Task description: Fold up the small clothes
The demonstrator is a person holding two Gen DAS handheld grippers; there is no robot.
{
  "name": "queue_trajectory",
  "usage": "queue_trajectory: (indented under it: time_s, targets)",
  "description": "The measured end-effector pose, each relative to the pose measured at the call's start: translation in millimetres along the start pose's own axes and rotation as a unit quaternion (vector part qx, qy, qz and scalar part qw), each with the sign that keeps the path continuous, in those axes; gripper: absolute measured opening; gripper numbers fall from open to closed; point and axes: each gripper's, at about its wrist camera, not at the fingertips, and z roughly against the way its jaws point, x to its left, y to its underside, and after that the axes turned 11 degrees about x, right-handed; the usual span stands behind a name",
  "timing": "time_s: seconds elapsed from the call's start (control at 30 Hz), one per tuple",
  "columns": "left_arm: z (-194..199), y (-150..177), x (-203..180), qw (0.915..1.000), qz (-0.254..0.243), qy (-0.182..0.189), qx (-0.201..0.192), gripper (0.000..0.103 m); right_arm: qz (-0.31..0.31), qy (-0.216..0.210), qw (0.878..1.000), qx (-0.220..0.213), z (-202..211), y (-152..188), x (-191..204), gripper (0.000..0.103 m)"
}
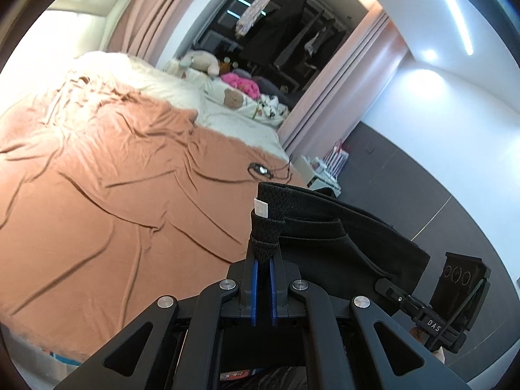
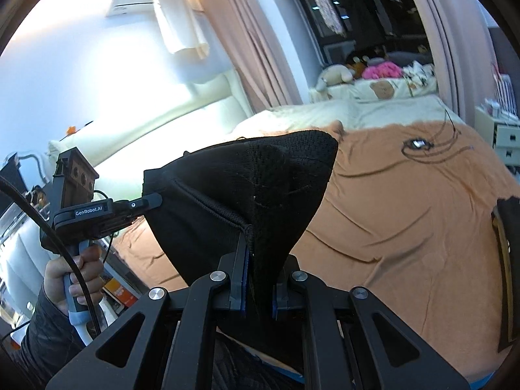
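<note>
A black mesh garment point(image 1: 341, 243) with a small white tag hangs stretched in the air between both grippers, above the bed. In the left wrist view my left gripper point(image 1: 264, 250) is shut on one bunched corner of it. The right gripper point(image 1: 383, 285) pinches the far end at the lower right. In the right wrist view my right gripper point(image 2: 256, 253) is shut on a seamed edge of the garment point(image 2: 260, 178), whose cloth hides one finger. The left gripper point(image 2: 155, 200), held by a hand point(image 2: 74, 269), grips the opposite edge.
An orange sheet point(image 1: 113, 178) covers the bed below, with a small shiny device and black cord point(image 1: 260, 169) lying on it. Pillows and plush toys point(image 1: 201, 61) sit at the head. A white drawer unit point(image 2: 503, 136) stands beside the bed. Another dark garment point(image 2: 508, 260) lies at the right edge.
</note>
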Motion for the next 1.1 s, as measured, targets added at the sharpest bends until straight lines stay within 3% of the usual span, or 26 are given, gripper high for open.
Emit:
queue_trajectory:
  time_s: [0.47, 0.8, 1.1]
  targets:
    - [138.1, 15.8, 20.7, 0.9957, 0.002, -0.031, -0.088, 0.005, 0.094, -0.059, 0.994, -0.018, -0.8, 1.7, 53.3, 0.006]
    - [203.0, 4.9, 69.3, 0.9893, 0.017, -0.064, -0.13, 0.005, 0.15, -0.102, 0.983, -0.001, -41.8, -29.8, 47.9, 0.006]
    - [254.1, -13.5, 139.3, 0.9834, 0.026, -0.103, -0.147, 0.005, 0.195, -0.129, 0.972, 0.024, -105.0, -53.6, 60.6, 0.006]
